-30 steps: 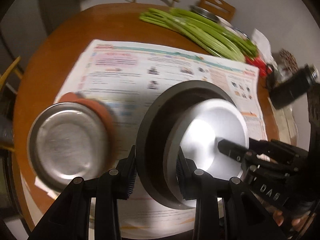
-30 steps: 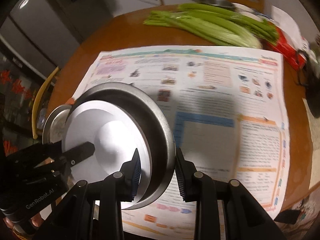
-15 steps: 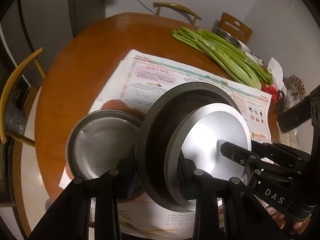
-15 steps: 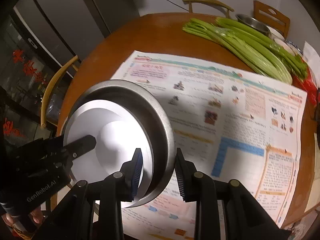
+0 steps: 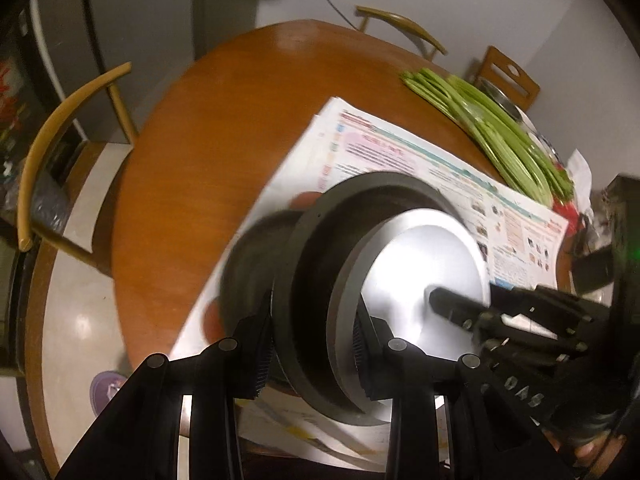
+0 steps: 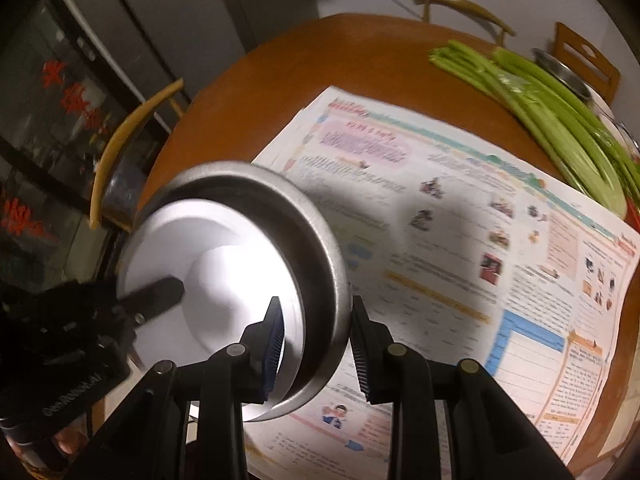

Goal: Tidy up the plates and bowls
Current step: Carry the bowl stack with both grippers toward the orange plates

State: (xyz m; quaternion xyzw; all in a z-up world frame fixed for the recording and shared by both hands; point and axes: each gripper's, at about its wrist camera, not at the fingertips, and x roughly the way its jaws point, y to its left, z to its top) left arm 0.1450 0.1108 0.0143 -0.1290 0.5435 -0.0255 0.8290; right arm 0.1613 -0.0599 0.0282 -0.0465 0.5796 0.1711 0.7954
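Both grippers — left gripper [image 5: 312, 354] and right gripper [image 6: 316, 344] — clamp opposite rims of one round steel bowl [image 5: 384, 280], tilted above another blurred steel dish [image 5: 248, 264], down-left.

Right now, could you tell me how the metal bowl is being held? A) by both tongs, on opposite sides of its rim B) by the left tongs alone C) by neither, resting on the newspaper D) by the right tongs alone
A: the left tongs and the right tongs each clamp the rim of the metal bowl, which is tilted on edge above the newspaper.
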